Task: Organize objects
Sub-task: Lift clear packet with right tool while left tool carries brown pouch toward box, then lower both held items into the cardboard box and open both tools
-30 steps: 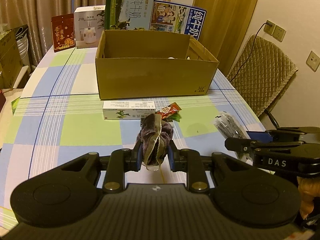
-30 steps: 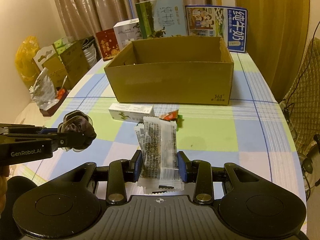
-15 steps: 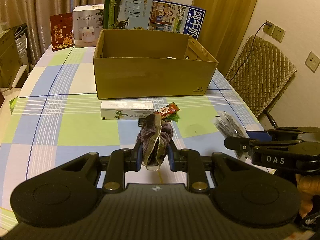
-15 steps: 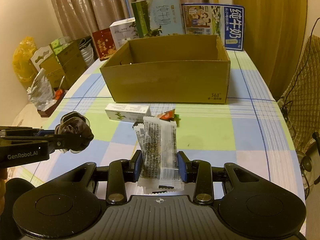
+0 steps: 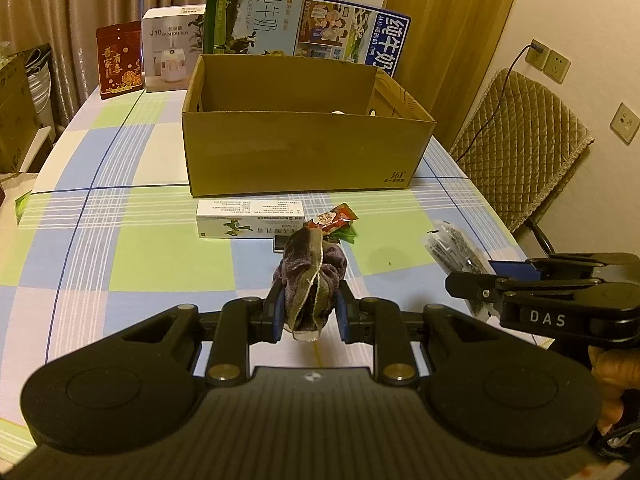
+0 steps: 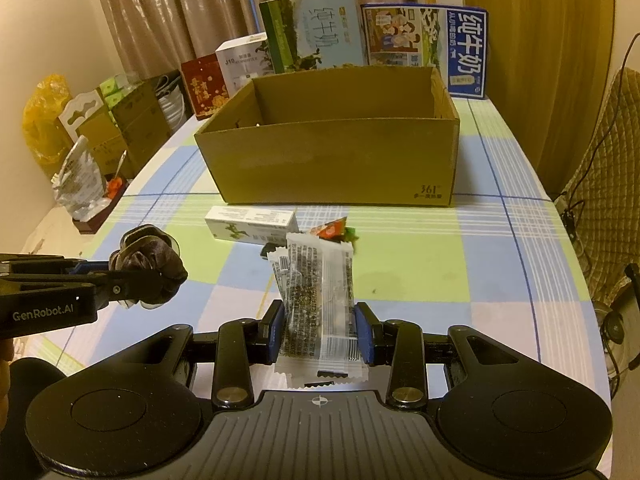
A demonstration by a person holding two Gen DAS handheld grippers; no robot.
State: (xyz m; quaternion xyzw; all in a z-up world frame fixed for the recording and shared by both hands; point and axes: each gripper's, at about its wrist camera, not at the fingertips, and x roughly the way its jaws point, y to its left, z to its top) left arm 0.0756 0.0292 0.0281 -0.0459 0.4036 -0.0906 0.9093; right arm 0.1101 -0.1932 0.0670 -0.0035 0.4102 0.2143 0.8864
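Observation:
My left gripper (image 5: 308, 312) is shut on a dark purple velvet scrunchie (image 5: 310, 276), held above the checked tablecloth. The same scrunchie (image 6: 150, 270) shows at the left of the right wrist view. My right gripper (image 6: 320, 336) is shut on clear snack packets (image 6: 318, 304), which also appear at the right of the left wrist view as packets (image 5: 454, 250). An open cardboard box (image 5: 304, 152) stands ahead of both; its near wall (image 6: 332, 160) faces me. In front of it lie a white carton (image 5: 248, 220) and a red candy wrapper (image 5: 334, 220).
Milk cartons (image 5: 256, 24), a humidifier box (image 5: 172, 56) and a red box (image 5: 119, 60) stand behind the cardboard box. A quilted chair (image 5: 524, 136) is off the table's right edge. Boxes and bags (image 6: 100, 136) crowd the floor at the left.
Both grippers have drifted slightly forward toward the cardboard box, each still holding its item. The items on the table have stayed put.

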